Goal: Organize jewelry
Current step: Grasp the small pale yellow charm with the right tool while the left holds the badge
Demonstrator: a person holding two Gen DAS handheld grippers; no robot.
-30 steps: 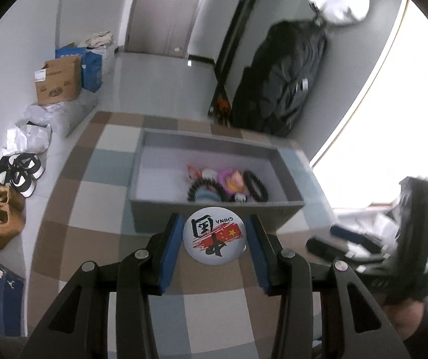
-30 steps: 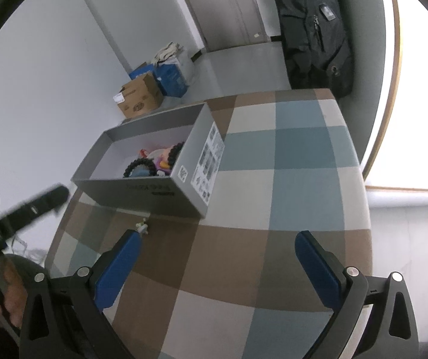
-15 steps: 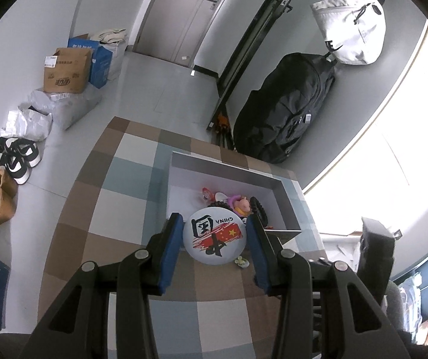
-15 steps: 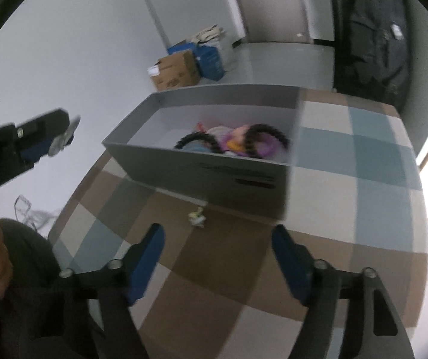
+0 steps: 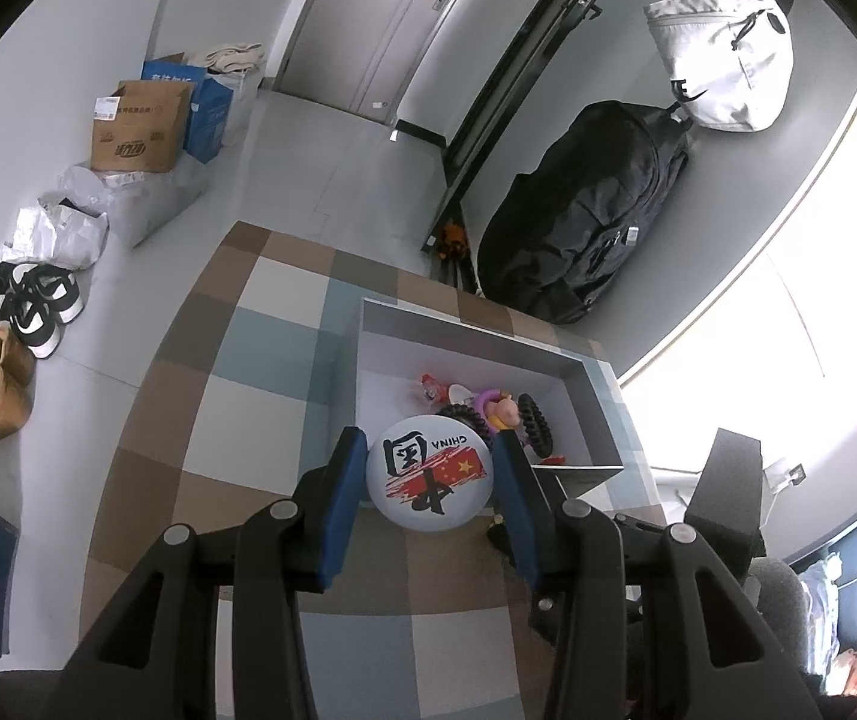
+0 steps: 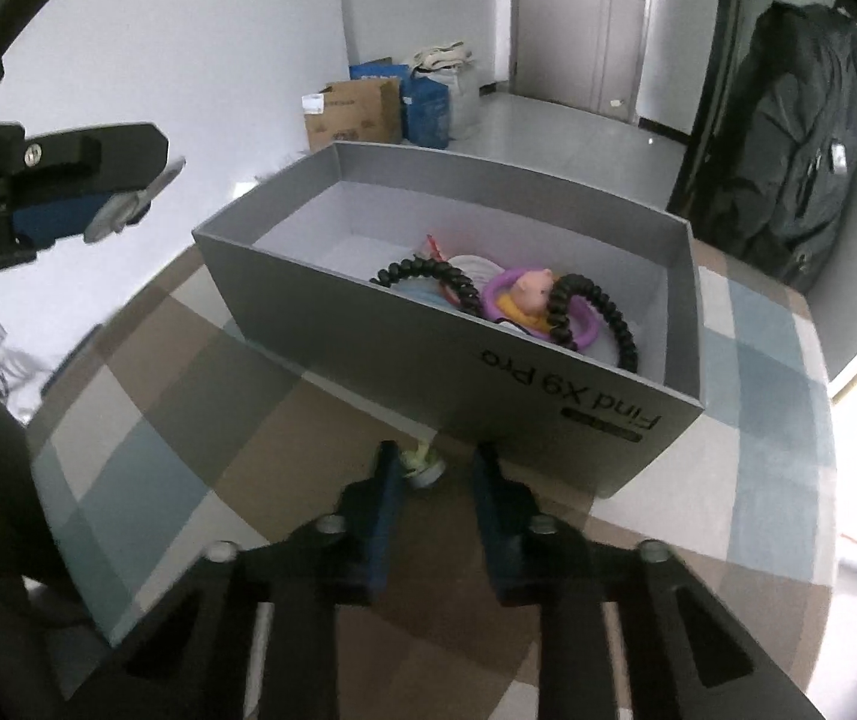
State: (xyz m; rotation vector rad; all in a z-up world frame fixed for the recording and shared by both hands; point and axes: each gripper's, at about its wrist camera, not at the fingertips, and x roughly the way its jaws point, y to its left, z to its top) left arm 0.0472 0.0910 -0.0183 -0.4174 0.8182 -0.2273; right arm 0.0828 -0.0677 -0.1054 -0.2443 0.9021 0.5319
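My left gripper (image 5: pixel 430 477) is clamped on a round white badge (image 5: pixel 430 476) printed with black characters and a red flag; both blue pads press its edges and it hangs above the checkered tablecloth (image 5: pixel 230 396), just in front of the near wall of the grey box (image 5: pixel 464 333).

My right gripper (image 6: pixel 433 468) points down at the cloth close to the box's long printed side. Its jaws have just been closing and now stand narrow. A small pale green and white trinket (image 6: pixel 422 465) lies on the cloth between the fingertips, against the left pad (image 6: pixel 391 480). From this angle I cannot say for sure that both pads press on it, since a gap shows on the right side.

Inside the box I see the pieces already gathered at one end: two black beaded bracelets (image 6: pixel 593 315), a purple ring with a little pink pig figure (image 6: pixel 527 294), and something red (image 6: pixel 435 246) behind them. The other end of the box is bare grey floor.

In the right wrist view my left gripper shows at the upper left, with the badge seen edge-on between its fingers.
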